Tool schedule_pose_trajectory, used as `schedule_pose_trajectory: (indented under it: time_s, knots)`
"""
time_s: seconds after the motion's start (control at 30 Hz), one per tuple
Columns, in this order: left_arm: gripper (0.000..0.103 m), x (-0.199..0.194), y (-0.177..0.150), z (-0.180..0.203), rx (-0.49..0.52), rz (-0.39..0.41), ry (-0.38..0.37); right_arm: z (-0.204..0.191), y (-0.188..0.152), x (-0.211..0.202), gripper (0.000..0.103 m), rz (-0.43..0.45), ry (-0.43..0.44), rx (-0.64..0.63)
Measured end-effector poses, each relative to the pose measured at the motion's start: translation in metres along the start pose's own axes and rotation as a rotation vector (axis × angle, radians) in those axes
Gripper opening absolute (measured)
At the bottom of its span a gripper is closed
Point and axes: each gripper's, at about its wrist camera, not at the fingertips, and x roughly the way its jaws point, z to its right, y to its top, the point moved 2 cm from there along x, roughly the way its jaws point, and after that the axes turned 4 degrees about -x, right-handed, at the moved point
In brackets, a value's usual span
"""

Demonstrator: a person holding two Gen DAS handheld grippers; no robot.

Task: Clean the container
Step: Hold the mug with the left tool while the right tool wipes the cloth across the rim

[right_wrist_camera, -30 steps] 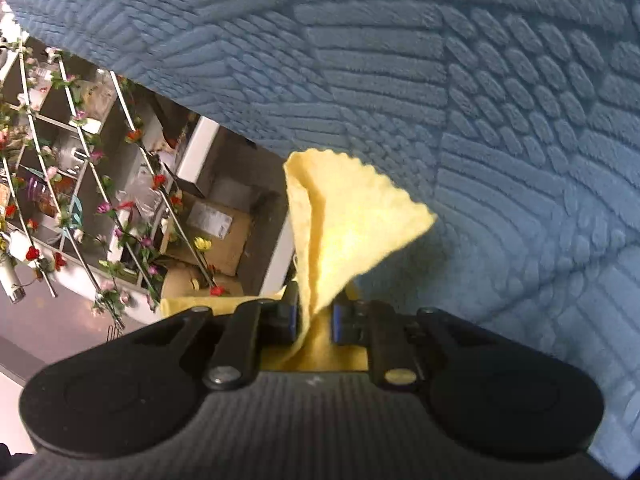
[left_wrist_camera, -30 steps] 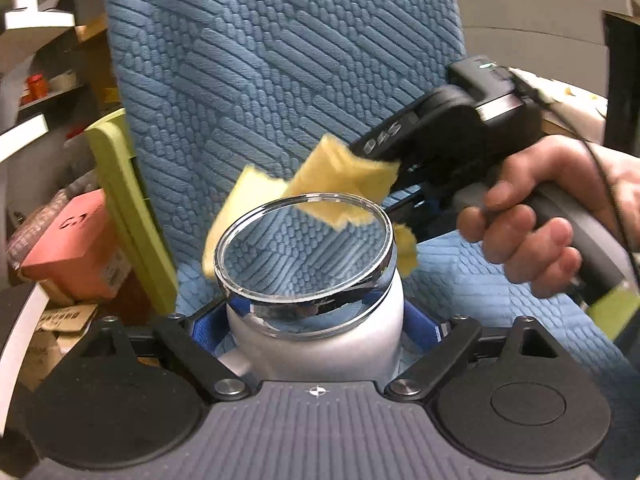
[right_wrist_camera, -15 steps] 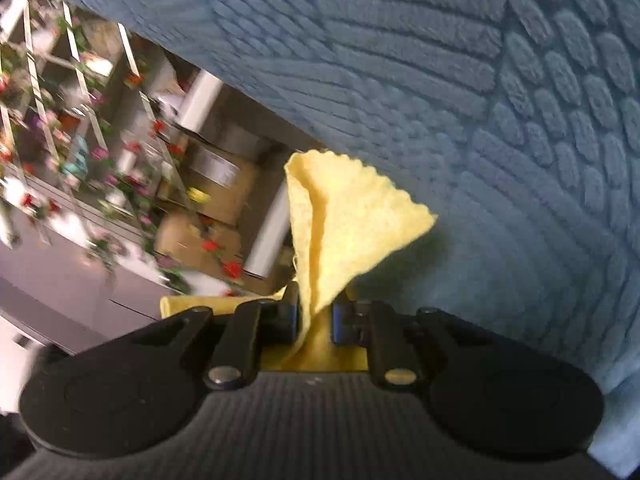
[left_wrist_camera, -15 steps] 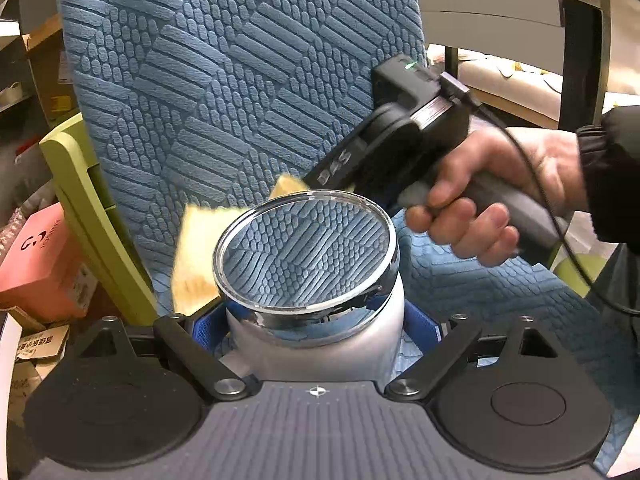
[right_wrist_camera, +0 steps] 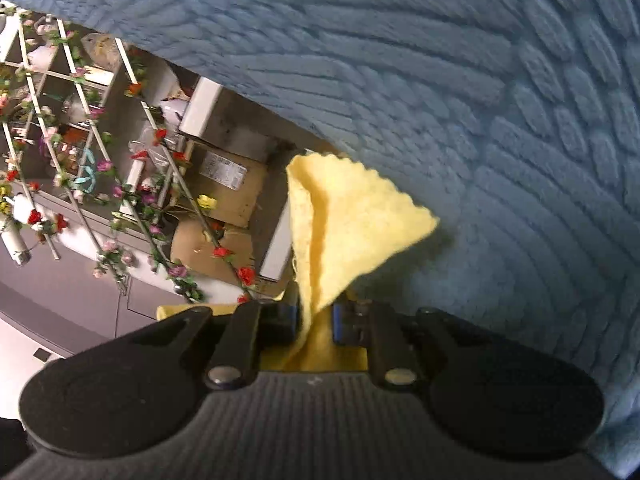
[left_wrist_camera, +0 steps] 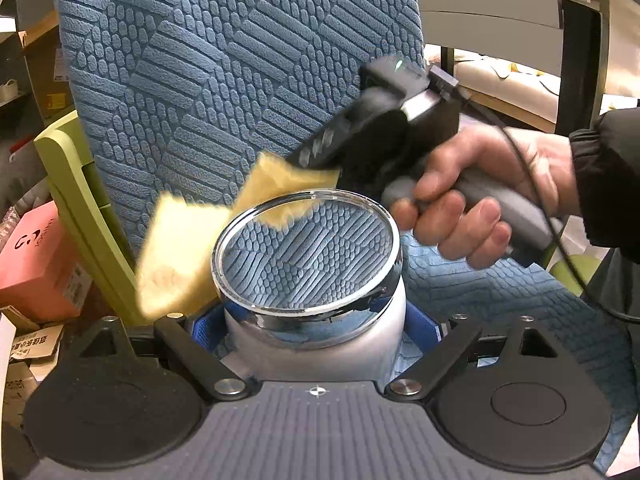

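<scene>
In the left wrist view my left gripper (left_wrist_camera: 316, 328) is shut on a white container (left_wrist_camera: 316, 348) with a chrome rim and a clear lid (left_wrist_camera: 308, 256), held upright. The right gripper's body (left_wrist_camera: 384, 132) sits just behind the lid, held by a hand. It is shut on a yellow cloth (left_wrist_camera: 180, 256) that drapes over the lid's far edge and down the container's left side. In the right wrist view my right gripper (right_wrist_camera: 316, 316) pinches the yellow cloth (right_wrist_camera: 348, 232), which sticks up between the fingers. The container is not seen in that view.
A blue textured chair back (left_wrist_camera: 240, 60) and seat (left_wrist_camera: 500, 288) fill the background. A lime-green frame (left_wrist_camera: 80, 200) and a pink box (left_wrist_camera: 32, 264) stand at the left. Shelves with artificial flowers (right_wrist_camera: 100, 160) and cardboard boxes (right_wrist_camera: 224, 184) show in the right wrist view.
The right gripper and cloth have shifted over the lid's far edge; the cloth now hangs lower down the container's left side. The left gripper keeps its hold.
</scene>
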Motion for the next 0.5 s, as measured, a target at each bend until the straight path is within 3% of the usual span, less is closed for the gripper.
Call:
schedule_pose_trajectory:
  time_s: [0.07,0.3,0.5]
  knots:
    - [0.092,0.001,0.000,0.002,-0.001,-0.002,0.005,-0.003,-0.001,0.000,0.018,0.017,0.031,0.004]
    - [0.092,-0.002,-0.002,0.004,-0.007,-0.007,0.015,0.023,-0.020,-0.005,0.016,0.036,-0.095,0.124]
    - [0.092,-0.002,-0.003,0.008,-0.015,-0.001,0.027,0.015,-0.029,-0.026,0.015,0.137,-0.059,0.164]
